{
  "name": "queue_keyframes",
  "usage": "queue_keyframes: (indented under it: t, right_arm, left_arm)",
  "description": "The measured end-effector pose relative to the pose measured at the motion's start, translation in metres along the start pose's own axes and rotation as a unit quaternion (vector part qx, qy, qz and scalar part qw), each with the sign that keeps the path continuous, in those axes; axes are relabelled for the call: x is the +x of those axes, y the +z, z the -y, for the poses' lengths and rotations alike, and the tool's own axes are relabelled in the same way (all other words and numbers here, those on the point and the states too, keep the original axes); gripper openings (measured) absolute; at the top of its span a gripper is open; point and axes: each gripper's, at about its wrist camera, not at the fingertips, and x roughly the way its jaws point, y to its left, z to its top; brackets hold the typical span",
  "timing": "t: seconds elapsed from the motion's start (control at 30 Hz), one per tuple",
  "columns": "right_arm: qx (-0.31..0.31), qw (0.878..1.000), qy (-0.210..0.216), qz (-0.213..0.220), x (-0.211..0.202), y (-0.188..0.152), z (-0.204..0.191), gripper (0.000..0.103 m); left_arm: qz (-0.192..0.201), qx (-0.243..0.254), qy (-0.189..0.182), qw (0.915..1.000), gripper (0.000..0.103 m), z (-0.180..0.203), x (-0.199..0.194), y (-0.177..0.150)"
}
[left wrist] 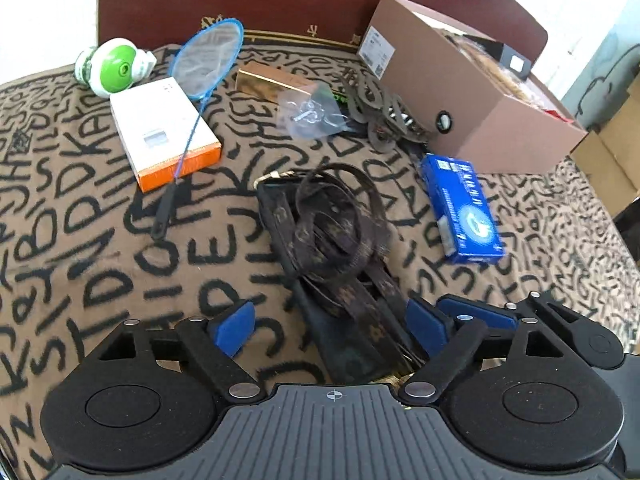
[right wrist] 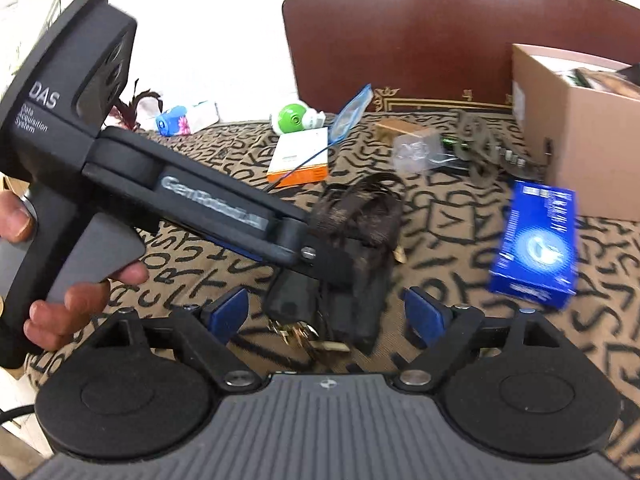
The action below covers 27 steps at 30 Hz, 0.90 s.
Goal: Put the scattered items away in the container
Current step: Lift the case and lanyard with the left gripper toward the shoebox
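Both my left gripper [left wrist: 332, 328] and right gripper [right wrist: 326, 312] gape wide, gripping nothing; the brown strap bundle [left wrist: 340, 232] lies at twelve o'clock.

Lying on the bed I'm counting one cardboard box [left wrist: 472, 120], one blue carton [left wrist: 464, 208], one orange-edged white box [left wrist: 160, 128], one gold box [left wrist: 268, 82], one blue net [left wrist: 208, 58], one belt bundle [left wrist: 340, 232], one clear bag [left wrist: 312, 114], one green-and-white gadget [left wrist: 116, 64].

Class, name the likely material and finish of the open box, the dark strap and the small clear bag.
Open box: matte brown cardboard, probably; flat folded sides.
Dark strap: woven fabric, perhaps coated; limp loops, printed pattern.
Clear bag: thin glossy plastic; see-through, wrinkled.
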Motion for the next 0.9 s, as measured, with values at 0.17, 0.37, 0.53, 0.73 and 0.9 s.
queue_keyframes:
  t: [0.17,0.37,0.53,0.73,0.9]
  right_arm:
    - [-0.005,0.999,-0.034,-0.011,0.025,0.001,-0.009,0.085]
    - [-0.020,0.999,-0.039,-0.014,0.019,-0.004,-0.003,0.082]
    - [-0.052,0.999,-0.006,-0.013,0.024,-0.006,-0.006,0.082]
    - [-0.051,0.999,0.005,-0.018,0.018,-0.006,0.001,0.080]
    - [-0.025,0.999,0.011,-0.019,-0.001,-0.011,0.012,0.080]
  left_arm:
    - [0.000,0.023,-0.009,0.9997,0.076,0.006,0.012,0.006]
    - [0.003,0.033,-0.021,0.9992,0.079,0.011,0.013,0.002]
    - [0.008,0.048,-0.010,0.9988,0.078,0.018,0.015,0.000]
    - [0.002,0.043,-0.013,0.9990,0.079,0.022,0.011,-0.003]
    - [-0.006,0.040,-0.028,0.9988,0.078,0.036,0.006,-0.008]
